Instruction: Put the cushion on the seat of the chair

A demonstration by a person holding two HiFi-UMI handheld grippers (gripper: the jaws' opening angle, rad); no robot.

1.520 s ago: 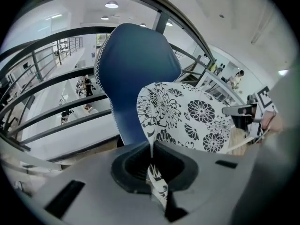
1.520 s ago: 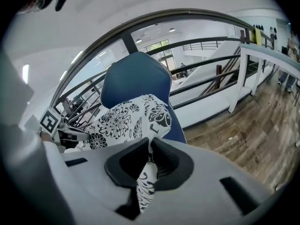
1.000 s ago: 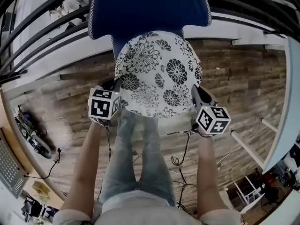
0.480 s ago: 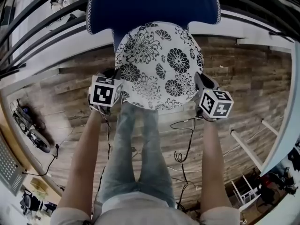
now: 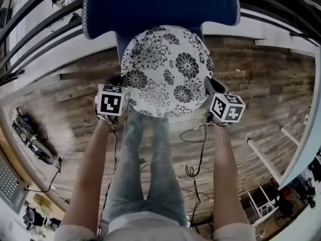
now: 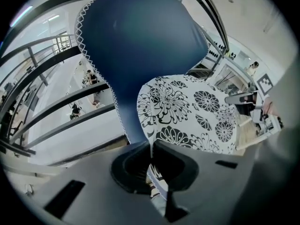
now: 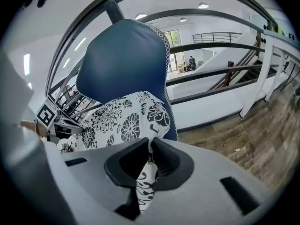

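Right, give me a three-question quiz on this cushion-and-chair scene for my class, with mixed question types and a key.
1. True or false: the left gripper and right gripper are each shut on the cushion.
2. The chair back is: A red, B blue, C green?
3. Fill in: the cushion's print is black and white ____.
Key: 1 true; 2 B; 3 flowers.

The cushion (image 5: 167,72) is lying directly before the chair (image 5: 160,4) backrest. The left gripper (image 5: 122,84) is gripping its left edge, the right gripper (image 5: 208,88) its right edge. A railing (image 7: 211,73) is running behind the chair.
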